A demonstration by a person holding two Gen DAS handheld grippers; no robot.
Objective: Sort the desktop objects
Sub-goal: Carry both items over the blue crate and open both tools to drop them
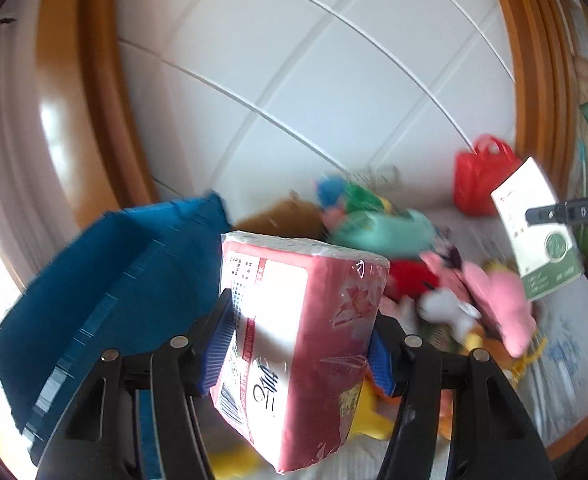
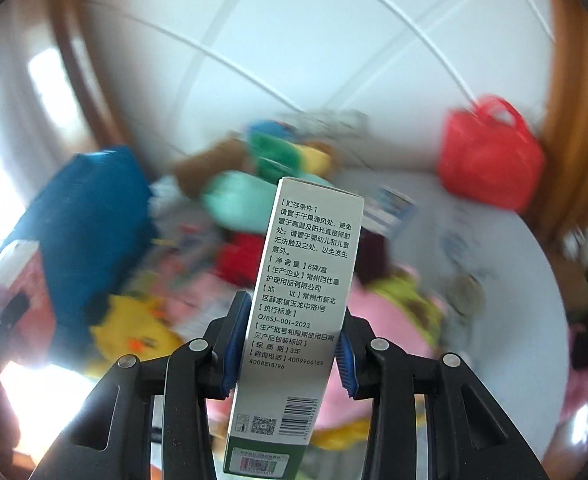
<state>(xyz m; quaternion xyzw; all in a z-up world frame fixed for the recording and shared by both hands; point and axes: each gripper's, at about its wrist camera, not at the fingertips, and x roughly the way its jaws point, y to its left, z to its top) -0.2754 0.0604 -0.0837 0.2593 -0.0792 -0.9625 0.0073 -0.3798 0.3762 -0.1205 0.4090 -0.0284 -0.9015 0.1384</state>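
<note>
The left tool clamps a pink tissue pack aloft beside the blue bin; the right tool pinches a slim white box above the toy-strewn worktop. The soft pack could squeeze out and drop. The tall box, held low, might pivot loose.

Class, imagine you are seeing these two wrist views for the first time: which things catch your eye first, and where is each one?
In the left wrist view, a pink tissue pack fills the centre, clamped in the left hand-held gripper. In the right wrist view, a tall white box with printed text stands in the right hand-held gripper. Behind them lie a blue bin at left, blurred plush toys and a red bag at right.
</note>
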